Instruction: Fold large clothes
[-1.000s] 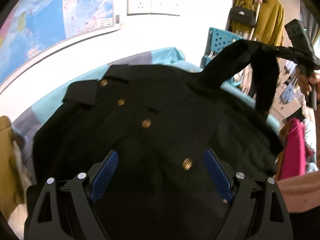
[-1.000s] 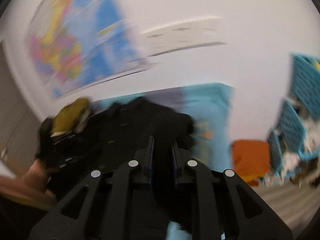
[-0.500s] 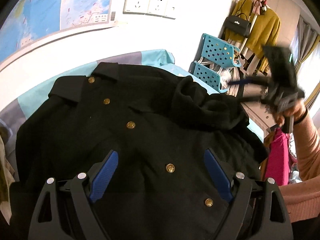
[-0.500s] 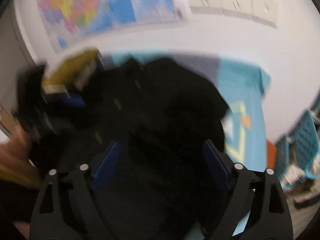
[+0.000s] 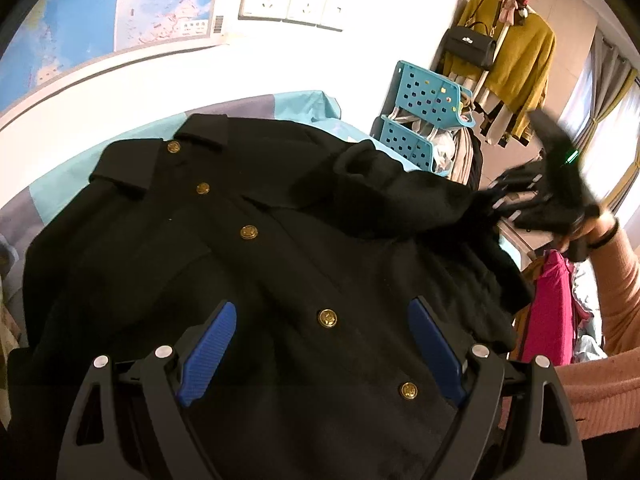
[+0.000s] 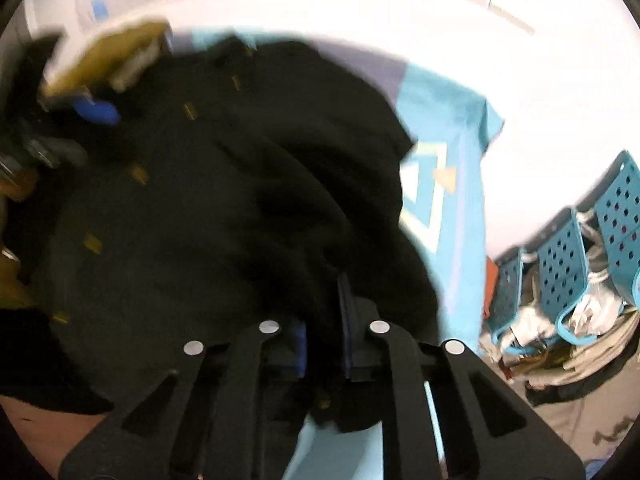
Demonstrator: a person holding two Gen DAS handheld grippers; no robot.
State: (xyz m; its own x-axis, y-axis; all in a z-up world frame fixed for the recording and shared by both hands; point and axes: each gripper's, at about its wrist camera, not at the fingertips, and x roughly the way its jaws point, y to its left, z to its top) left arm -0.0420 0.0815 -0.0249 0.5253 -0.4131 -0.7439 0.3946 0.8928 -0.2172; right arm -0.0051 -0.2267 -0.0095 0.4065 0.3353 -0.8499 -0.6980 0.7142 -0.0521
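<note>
Black coat [image 5: 248, 264] with gold buttons [image 5: 328, 317] is spread front-up on a turquoise sheet [image 5: 304, 106], collar toward the wall. One sleeve [image 5: 396, 196] is bunched across the coat's right side. Left gripper [image 5: 320, 344] is held over the lower front, jaws released wide, blue pads clear of the cloth. Right gripper [image 6: 324, 336]: jaws have just been closing, now clenched narrow on a fold of black coat fabric at its right edge; right wrist view is blurred, so the exact part gripped is probably sleeve or hem. Blue perforated baskets [image 5: 424, 116] are stacked beside the bed.
</note>
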